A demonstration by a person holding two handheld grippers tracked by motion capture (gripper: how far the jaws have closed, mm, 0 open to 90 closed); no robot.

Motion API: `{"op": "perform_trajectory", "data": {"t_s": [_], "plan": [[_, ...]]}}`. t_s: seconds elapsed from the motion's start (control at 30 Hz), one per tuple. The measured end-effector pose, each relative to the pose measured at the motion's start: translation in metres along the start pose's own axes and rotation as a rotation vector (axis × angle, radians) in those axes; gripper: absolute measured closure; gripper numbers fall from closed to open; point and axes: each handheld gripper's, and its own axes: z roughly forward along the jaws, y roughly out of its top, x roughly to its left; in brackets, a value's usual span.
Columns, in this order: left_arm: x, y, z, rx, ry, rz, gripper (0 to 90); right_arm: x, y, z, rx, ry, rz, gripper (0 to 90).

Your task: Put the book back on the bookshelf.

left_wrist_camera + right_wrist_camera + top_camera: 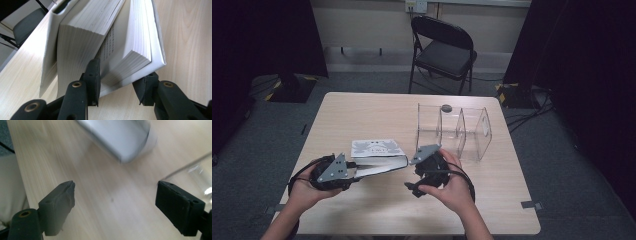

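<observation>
A thick white book [377,155] lies splayed open left of the table's middle, its patterned cover facing up. My left gripper [357,172] comes at it from the left. In the left gripper view one jaw is wedged between the pages and the other sits under the outer cover, so the gripper [120,87] is shut on a wad of pages and cover of the book [125,45]. My right gripper [421,167] hovers just right of the book, held in a hand. Its jaws [115,205] stand wide open over bare wood, with a blurred corner of the book [120,137] beyond them.
A clear acrylic divider rack [462,132] stands right of centre, its edge [197,167] close to my right gripper. A small grey round thing [446,107] sits at its back. The light wood table [362,110] is bare elsewhere. A black folding chair [444,50] stands behind.
</observation>
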Motion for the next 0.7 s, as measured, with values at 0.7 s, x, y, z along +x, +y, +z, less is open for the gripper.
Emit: {"op": "perform_trajectory", "data": {"t_s": [0.7], "plan": [[0.008,0.019,-0.005,0.064,-0.034,-0.036,61.7,-0.002,-0.105,0.070,0.005,-0.011,0.156,13.3]]}}
